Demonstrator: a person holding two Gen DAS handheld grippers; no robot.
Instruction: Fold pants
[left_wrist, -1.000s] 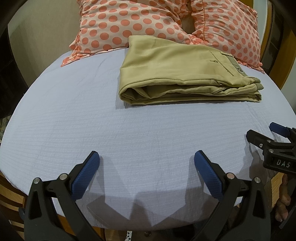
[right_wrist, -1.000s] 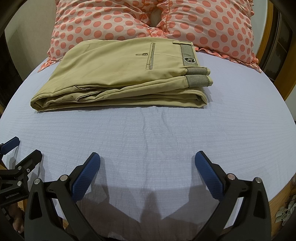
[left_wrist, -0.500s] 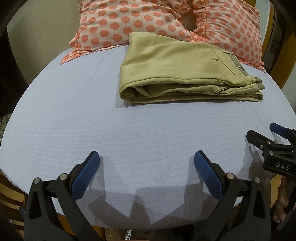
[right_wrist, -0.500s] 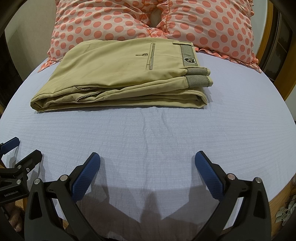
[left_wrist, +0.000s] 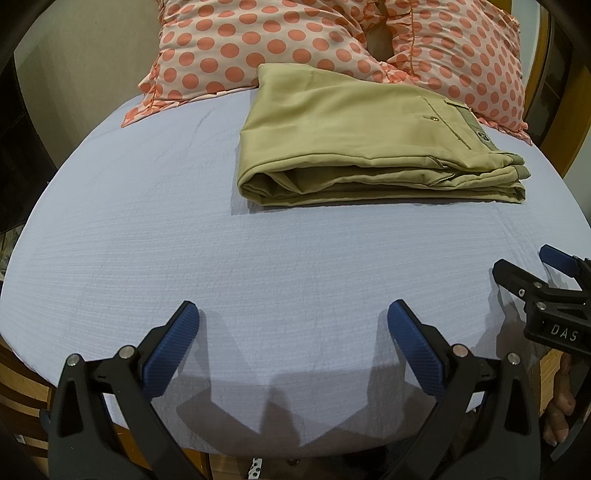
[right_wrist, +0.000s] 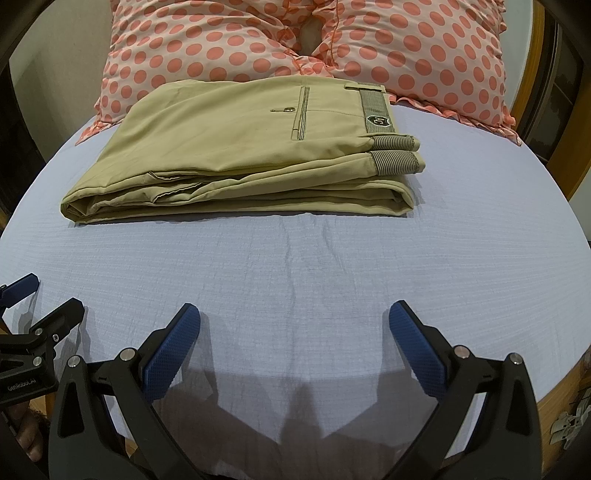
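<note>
- The khaki pants (right_wrist: 240, 147) lie folded into a flat, layered rectangle on the far half of the bed, in the upper middle of the right wrist view and the upper right of the left wrist view (left_wrist: 369, 147).
- Their striped waistband (right_wrist: 375, 110), with a small dark badge on it, sits at the right end of the stack; a buttoned back pocket faces up beside it.
- The rounded fold edges face the near side of the bed, stacked one over another.
- The far edge of the pants touches two pillows (right_wrist: 221, 44) in white with coral polka dots, at the top of the frame.
- Everything rests on a pale blue bedsheet (right_wrist: 295, 277), lightly creased just in front of the pants.
- The left gripper (left_wrist: 291, 321) hangs over the near edge of the bed, bottom of its frame, blue-padded fingers spread wide with nothing between them, well apart from the pants.
- The right gripper (right_wrist: 293, 319) does the same, spread wide and holding nothing.
- A wooden bed frame (right_wrist: 554, 129) shows at the right edge.
</note>
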